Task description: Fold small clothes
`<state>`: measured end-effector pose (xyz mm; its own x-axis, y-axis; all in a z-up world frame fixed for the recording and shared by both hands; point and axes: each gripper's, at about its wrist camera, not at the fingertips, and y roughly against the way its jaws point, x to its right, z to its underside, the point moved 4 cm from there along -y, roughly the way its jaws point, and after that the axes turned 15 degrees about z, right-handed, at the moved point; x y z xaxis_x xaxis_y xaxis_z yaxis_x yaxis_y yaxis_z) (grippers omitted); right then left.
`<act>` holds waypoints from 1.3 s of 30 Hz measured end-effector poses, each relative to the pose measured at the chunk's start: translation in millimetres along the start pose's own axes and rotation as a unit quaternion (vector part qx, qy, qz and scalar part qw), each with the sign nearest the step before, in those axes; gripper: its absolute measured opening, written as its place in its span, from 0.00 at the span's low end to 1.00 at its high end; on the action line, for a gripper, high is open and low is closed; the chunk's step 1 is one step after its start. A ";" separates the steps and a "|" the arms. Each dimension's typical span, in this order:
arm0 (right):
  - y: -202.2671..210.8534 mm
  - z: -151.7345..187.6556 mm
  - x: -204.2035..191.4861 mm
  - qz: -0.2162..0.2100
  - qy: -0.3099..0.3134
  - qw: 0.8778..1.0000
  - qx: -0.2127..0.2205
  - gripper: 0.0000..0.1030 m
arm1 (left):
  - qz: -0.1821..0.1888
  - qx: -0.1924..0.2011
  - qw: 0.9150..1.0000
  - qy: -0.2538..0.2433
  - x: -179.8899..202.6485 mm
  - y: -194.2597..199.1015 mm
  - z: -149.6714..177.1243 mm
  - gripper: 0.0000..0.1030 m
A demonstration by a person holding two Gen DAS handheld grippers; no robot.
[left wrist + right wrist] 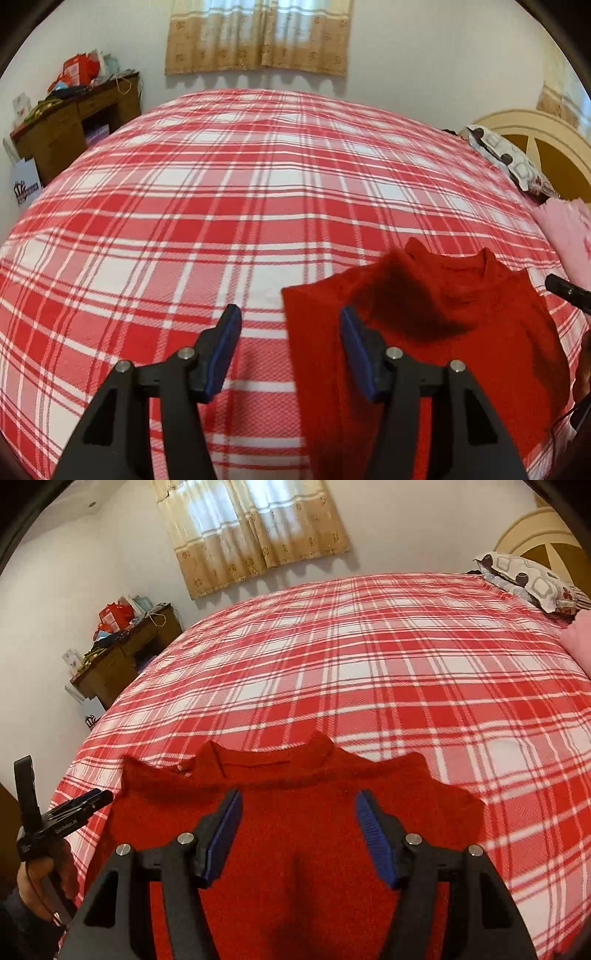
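Observation:
A red knitted sweater (pixel 295 849) lies flat on the plaid bedspread (pixel 369 664), collar (pixel 266 760) pointing away from me, with its sides folded in over the body. My right gripper (pixel 299 797) hovers open above the chest area, with nothing pinched between its blue pads (pixel 373 834). My left gripper (pixel 291 314) stands open over the left edge of the sweater (pixel 443 332), and nothing is held there either. In the right wrist view the left gripper (pixel 94 800) shows beside the sweater's left side, carried by a hand (pixel 35 882). A tip of the right gripper (pixel 567 291) enters the left wrist view at the far right.
The bed fills both views. A patterned pillow (pixel 532 579) and pink cloth (pixel 569 229) lie by the cream headboard (pixel 535 136) on the right. A brown desk (pixel 74 122) piled with bags stands against the wall at the left. Beige curtains (pixel 255 528) hang behind the bed.

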<state>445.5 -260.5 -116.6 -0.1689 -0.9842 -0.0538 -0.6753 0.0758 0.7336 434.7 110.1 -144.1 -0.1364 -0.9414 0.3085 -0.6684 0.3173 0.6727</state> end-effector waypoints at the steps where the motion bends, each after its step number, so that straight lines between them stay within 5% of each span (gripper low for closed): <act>1: 2.8 5.3 2.8 0.004 0.001 1.000 -0.001 0.63 | -0.001 -0.003 1.000 0.001 -1.1 2.5 3.5 0.56; 11: 66.3 83.7 66.6 0.014 -0.030 0.999 -0.001 0.62 | 0.088 -0.003 0.996 -0.002 26.7 60.7 68.1 0.57; 18: 82.4 117.5 90.7 0.027 -0.048 0.998 -0.013 0.61 | 0.123 -0.008 0.992 -0.026 52.1 58.9 101.2 0.49; 23: 75.3 127.2 89.1 0.013 -0.040 0.999 -0.031 0.39 | 0.126 -0.012 0.992 -0.010 50.3 48.9 101.6 0.40; 25: 69.3 129.5 82.7 0.008 -0.031 0.999 -0.037 0.23 | 0.129 -0.014 0.991 -0.010 51.7 48.3 101.8 0.33; 26: 67.1 131.9 80.6 0.012 -0.027 0.999 -0.041 0.07 | 0.129 -0.014 0.991 -0.010 52.2 48.2 102.4 0.27; 27: 65.8 134.5 80.0 0.018 -0.024 0.999 -0.044 0.07 | 0.134 -0.017 0.991 -0.014 53.7 47.8 104.3 0.07; 39: 71.3 162.6 82.0 0.018 -0.008 0.998 -0.064 0.06 | 0.154 -0.034 0.987 0.004 42.9 53.7 128.0 0.05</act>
<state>266.9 -309.7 -178.8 -0.2024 -0.9787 -0.0359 -0.5722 0.0884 0.8153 299.4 72.1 -180.8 -0.3203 -0.7981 0.5104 -0.5455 0.5958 0.5894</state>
